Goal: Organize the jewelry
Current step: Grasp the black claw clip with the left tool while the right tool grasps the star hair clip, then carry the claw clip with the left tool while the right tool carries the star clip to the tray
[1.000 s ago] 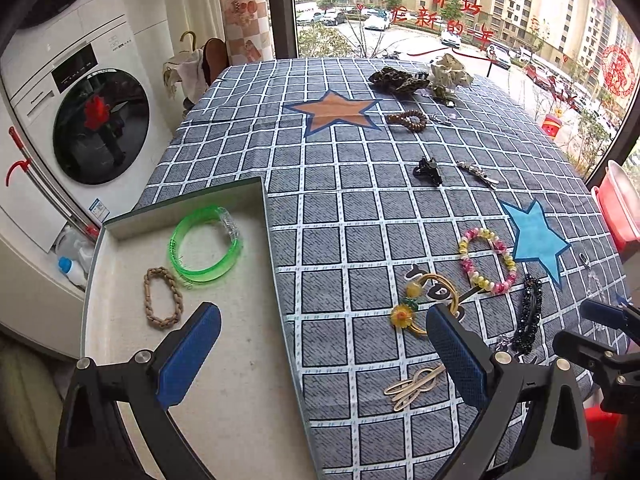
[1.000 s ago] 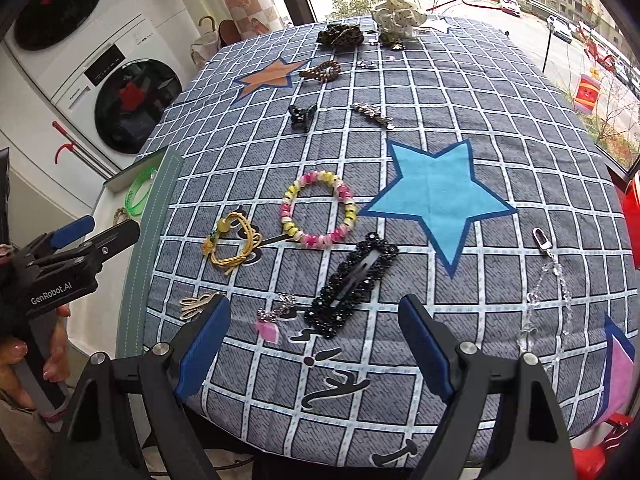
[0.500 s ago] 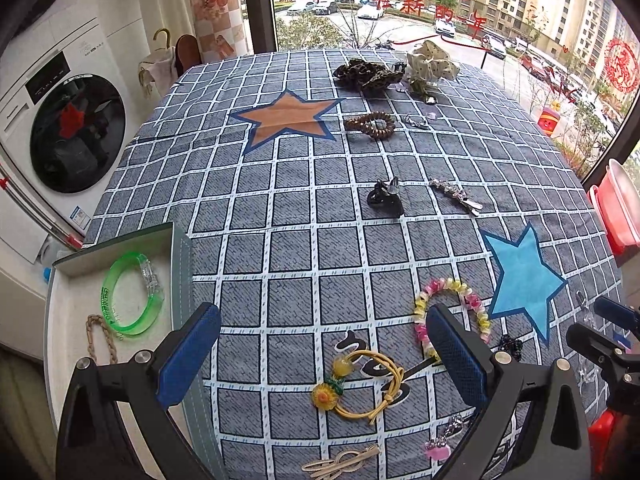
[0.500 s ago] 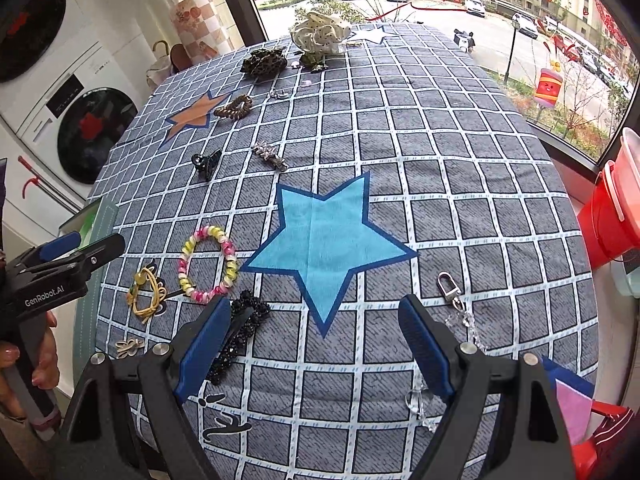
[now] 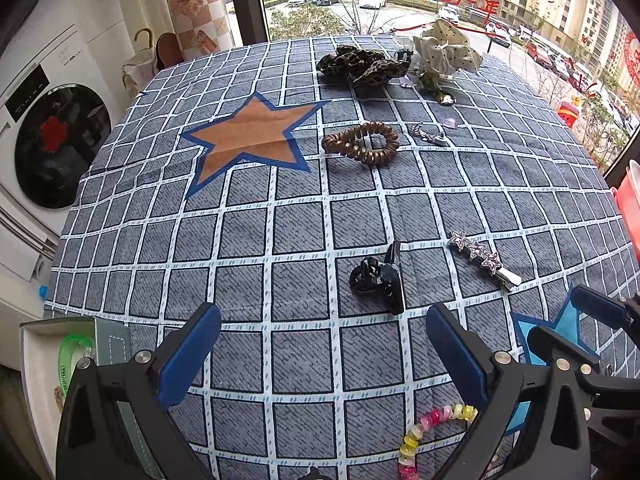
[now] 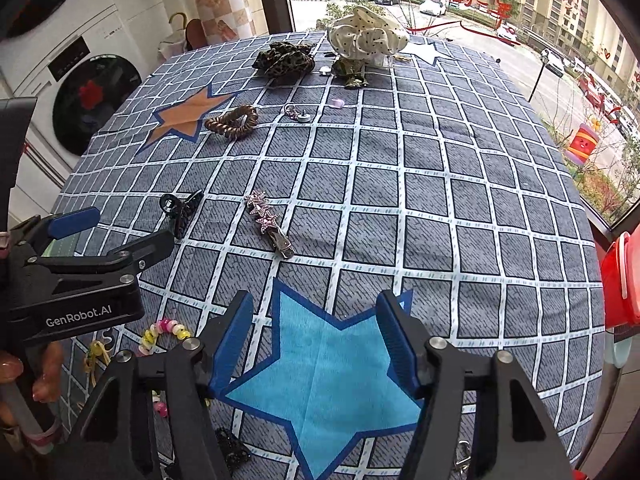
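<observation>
My left gripper (image 5: 322,344) is open and empty, hovering just short of a black claw clip (image 5: 378,276) on the checked cloth. My right gripper (image 6: 316,332) is open and empty above the blue star patch (image 6: 324,376). A silver star hair clip (image 5: 482,256) lies right of the claw clip; it also shows in the right wrist view (image 6: 268,220). A brown spiral hair tie (image 5: 360,143), a leopard scrunchie (image 5: 362,65) and a white dotted scrunchie (image 5: 446,53) lie farther back. A pastel bead bracelet (image 5: 432,432) lies near me. The grey tray (image 5: 108,340) holds a green bangle (image 5: 66,354).
The left gripper shows at the left edge of the right wrist view (image 6: 72,232). A washing machine (image 5: 48,136) stands left of the table. A red bucket (image 6: 620,280) sits past the right table edge. Small charms (image 5: 430,134) lie by the hair tie.
Both grippers have moved forward over the table, toward the far end. The tray has slid to the left view's lower left corner, and the claw clip and star clip are now close.
</observation>
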### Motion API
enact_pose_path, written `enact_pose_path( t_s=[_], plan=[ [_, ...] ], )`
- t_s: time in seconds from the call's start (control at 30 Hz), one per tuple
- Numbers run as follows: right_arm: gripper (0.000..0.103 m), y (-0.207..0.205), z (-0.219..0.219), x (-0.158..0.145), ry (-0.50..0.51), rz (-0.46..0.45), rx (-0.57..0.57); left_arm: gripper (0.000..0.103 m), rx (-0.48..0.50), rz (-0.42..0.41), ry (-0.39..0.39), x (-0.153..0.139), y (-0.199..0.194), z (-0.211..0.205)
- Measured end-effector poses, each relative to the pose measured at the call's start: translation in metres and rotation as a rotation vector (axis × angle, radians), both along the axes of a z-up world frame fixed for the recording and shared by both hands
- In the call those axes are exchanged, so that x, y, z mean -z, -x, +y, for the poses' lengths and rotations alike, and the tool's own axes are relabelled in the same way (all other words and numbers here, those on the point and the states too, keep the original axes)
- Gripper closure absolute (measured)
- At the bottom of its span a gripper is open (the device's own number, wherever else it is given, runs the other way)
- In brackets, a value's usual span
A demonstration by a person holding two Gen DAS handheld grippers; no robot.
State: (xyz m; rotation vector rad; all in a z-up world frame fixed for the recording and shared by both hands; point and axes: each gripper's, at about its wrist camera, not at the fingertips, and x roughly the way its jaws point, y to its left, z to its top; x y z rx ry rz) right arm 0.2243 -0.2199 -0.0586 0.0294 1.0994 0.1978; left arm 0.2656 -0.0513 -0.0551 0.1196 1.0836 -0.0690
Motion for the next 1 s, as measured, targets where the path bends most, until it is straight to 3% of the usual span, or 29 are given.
enact_pose_path(
  t_s=[0.17,0.23,0.37,0.5,0.57,0.63,0.67,0.73,0.8,1.0],
  plan=[
    [0.041,-0.012,0.011,0.012,0.032,-0.013,-0.046,0.000,-0.005,0.005,0.000,0.011,-0.016,-0.001],
    [0.041,-0.014,0.016,0.012,0.052,-0.033,-0.062,0.010,0.001,0.011,-0.002,0.015,-0.021,-0.002],
    [0.041,-0.021,0.026,0.013,0.082,-0.059,-0.089,0.010,0.006,-0.005,-0.004,0.014,-0.025,-0.003],
    [0.046,-0.027,0.033,0.013,0.092,-0.083,-0.105,0.027,0.033,-0.009,0.026,0.012,-0.026,-0.005],
    [0.052,-0.029,0.035,0.013,0.088,-0.086,-0.104,0.040,0.052,-0.007,0.045,0.011,-0.026,-0.007],
    [0.064,-0.029,0.039,0.012,0.091,-0.089,-0.111,0.065,0.070,-0.009,0.050,0.009,-0.024,-0.011],
    [0.068,-0.029,0.041,0.012,0.092,-0.088,-0.115,0.069,0.081,-0.011,0.043,0.009,-0.022,-0.013],
    [0.085,-0.028,0.045,0.011,0.097,-0.083,-0.115,0.070,0.100,-0.015,0.030,0.008,-0.019,-0.017],
    [0.092,-0.027,0.046,0.010,0.107,-0.077,-0.103,0.072,0.109,-0.022,0.037,0.006,-0.015,-0.017],
    [0.092,-0.018,0.029,0.005,0.063,-0.057,-0.037,0.072,0.115,-0.021,0.057,-0.006,0.003,-0.012]
  ],
)
